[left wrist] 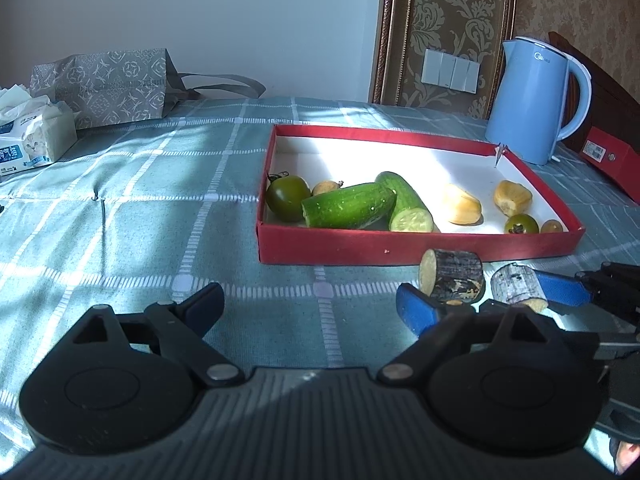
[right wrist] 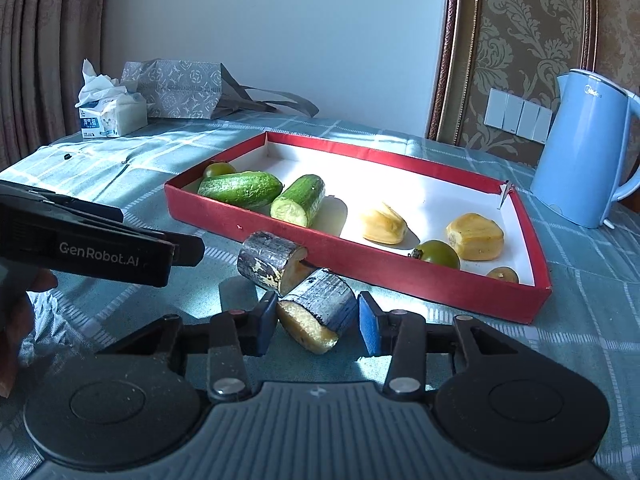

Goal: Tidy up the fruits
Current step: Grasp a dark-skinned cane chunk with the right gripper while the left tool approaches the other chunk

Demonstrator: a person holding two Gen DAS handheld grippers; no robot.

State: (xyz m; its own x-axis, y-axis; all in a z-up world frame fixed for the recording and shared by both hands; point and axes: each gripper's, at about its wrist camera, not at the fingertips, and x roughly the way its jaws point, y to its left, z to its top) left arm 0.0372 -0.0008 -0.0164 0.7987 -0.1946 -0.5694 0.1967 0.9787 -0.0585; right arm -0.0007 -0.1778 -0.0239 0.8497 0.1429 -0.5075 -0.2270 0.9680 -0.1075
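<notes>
Fruit pieces (right wrist: 316,312) lie on sunlit checked cloth (left wrist: 160,208); both jaws spread, the right seemingly not gripping.

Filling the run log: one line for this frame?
left tongs open, idle | right tongs open around near banana chunk | second chunk outside red tray

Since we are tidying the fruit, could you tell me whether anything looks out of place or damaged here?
Two dark-skinned cut pieces lie on the tablecloth in front of the red tray, not inside with the other produce. The tray's far right corner looks torn, its wall split open.
</notes>
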